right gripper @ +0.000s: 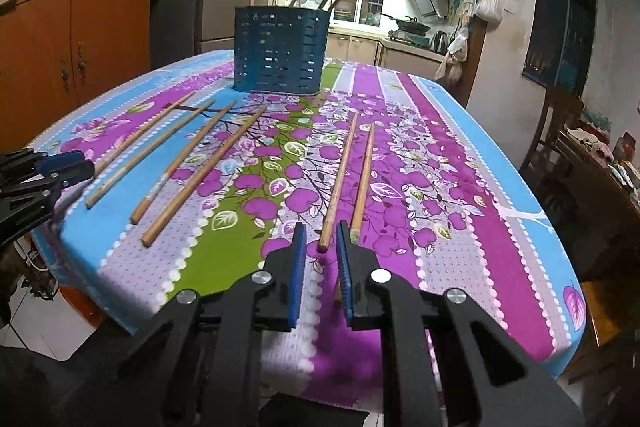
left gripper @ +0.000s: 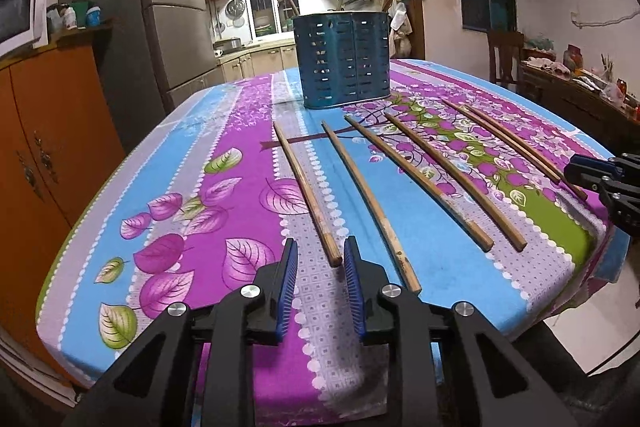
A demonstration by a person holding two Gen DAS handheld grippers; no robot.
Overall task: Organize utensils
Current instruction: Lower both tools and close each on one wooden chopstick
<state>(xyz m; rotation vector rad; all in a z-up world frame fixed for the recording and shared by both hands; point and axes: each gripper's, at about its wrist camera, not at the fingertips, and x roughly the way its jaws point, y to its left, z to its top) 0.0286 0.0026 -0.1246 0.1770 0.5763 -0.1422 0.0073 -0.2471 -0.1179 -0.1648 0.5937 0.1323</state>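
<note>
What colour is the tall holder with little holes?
The slotted metal utensil holder is dark blue, clearest in the left wrist view.

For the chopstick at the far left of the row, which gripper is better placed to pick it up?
Probably the left gripper. It is open, and the near end of the leftmost chopstick lies just ahead between its fingers. The right gripper sits at the other end of the row, by the last pair.

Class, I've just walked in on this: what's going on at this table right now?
A person holds two grippers over a floral tablecloth. Six chopsticks lie loose in front of a blue slotted holder that already has a few sticks in it. The left gripper is open at the near end of the leftmost chopstick; the right gripper is open around one of the rightmost pair. Nothing is gripped yet.
</note>
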